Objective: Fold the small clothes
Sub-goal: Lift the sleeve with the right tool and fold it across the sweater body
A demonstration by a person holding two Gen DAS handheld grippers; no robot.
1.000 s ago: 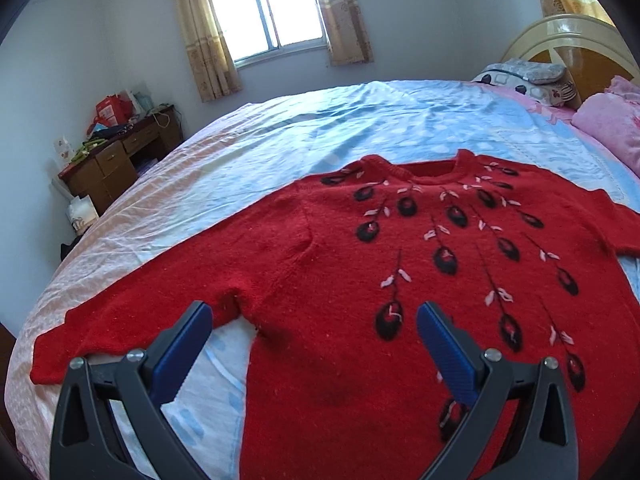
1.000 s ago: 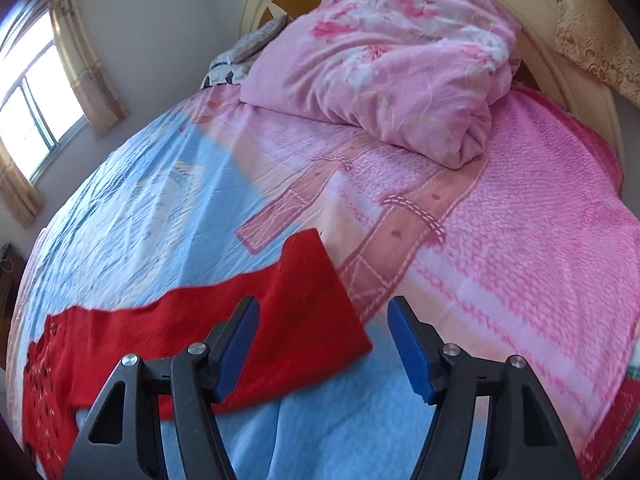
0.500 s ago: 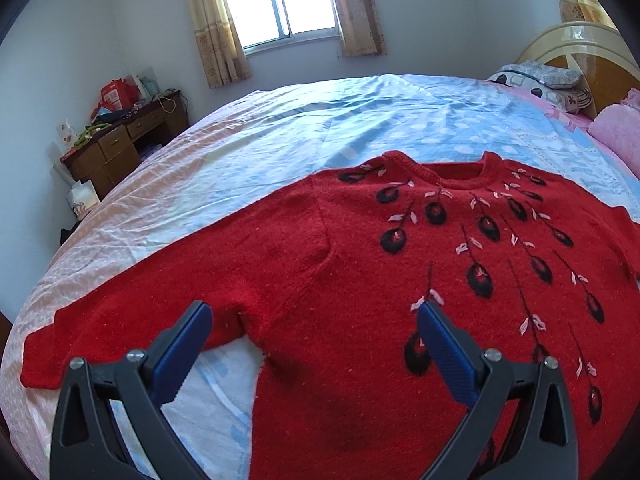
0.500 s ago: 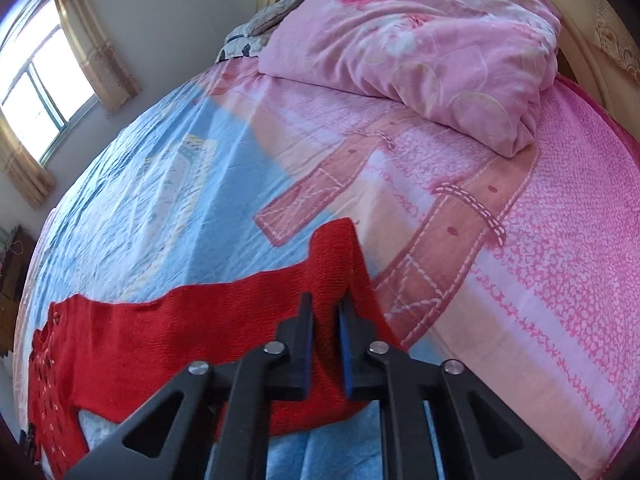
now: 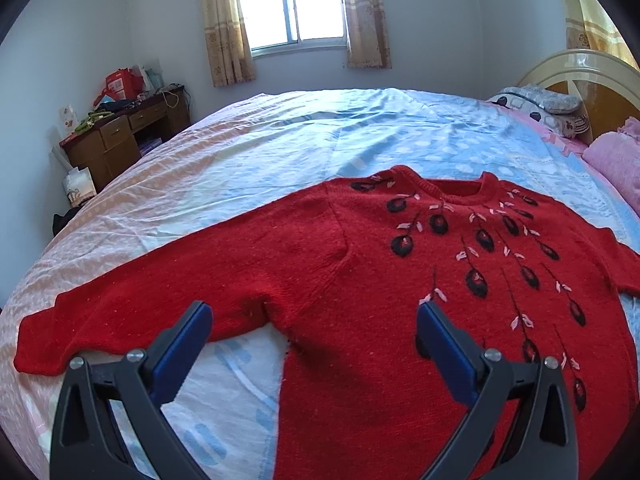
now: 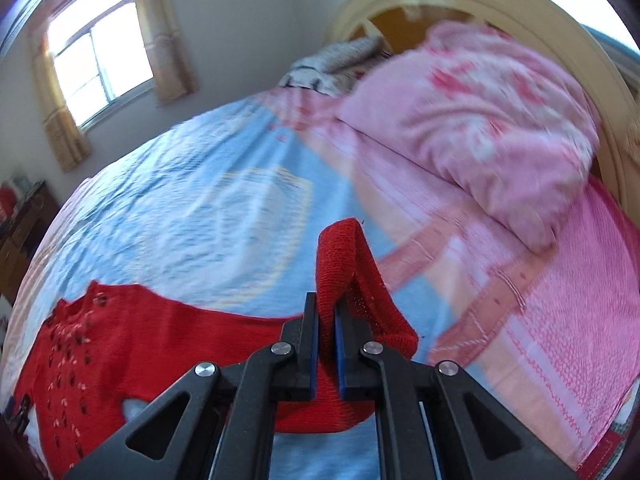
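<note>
A red knitted sweater (image 5: 400, 280) with black and pink flower stitching lies front up on the bed, sleeves spread. My left gripper (image 5: 312, 316) is open, low over the sweater's left armpit, holding nothing. My right gripper (image 6: 326, 312) is shut on the cuff end of the other sleeve (image 6: 344, 264) and holds it lifted off the bed, the cuff standing up in a fold. The sweater's body (image 6: 100, 344) shows at the lower left of the right wrist view.
The bed (image 5: 320, 128) has a blue, white and pink sheet. A pink folded quilt (image 6: 480, 120) and a grey pillow (image 5: 540, 104) lie at the headboard (image 6: 500, 8). A wooden desk (image 5: 120, 136) with clutter stands by the far wall under the window.
My right gripper closed on the sleeve end and has lifted it up off the bed. My left gripper stayed open and drifted left over the sweater's armpit.
</note>
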